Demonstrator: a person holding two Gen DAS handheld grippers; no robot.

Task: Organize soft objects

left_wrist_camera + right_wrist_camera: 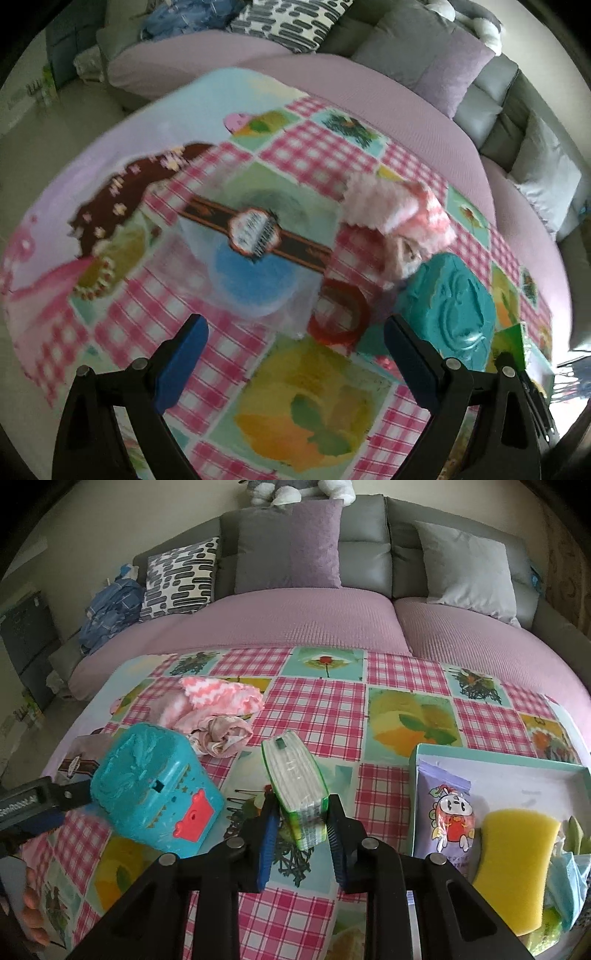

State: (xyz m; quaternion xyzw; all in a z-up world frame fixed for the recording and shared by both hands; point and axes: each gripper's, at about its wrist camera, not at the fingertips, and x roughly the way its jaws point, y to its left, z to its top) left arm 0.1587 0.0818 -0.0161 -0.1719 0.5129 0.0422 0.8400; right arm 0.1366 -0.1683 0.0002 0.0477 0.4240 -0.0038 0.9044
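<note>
My right gripper (300, 805) is shut on a green-edged tissue pack (295, 775) and holds it over the checked cloth (317, 709). My left gripper (295, 328) is open and empty above a clear bag (247, 251) with a blue round sponge and a brown label; it shows at the left edge of the right wrist view (55, 805). A red ring (338, 314) lies just beyond its fingers. A pink fluffy cloth pile (218, 709) lies past a teal plastic box (155, 790), also in the left wrist view (454, 306). A tray (498, 768) at right holds a yellow sponge (513, 864) and a purple packet (443, 805).
A sofa with a purple cover (295, 620) runs behind the table, with grey, purple and patterned cushions (177, 576). Blue clothing (107, 609) lies at its left end. A person's fingers (33, 912) show at bottom left.
</note>
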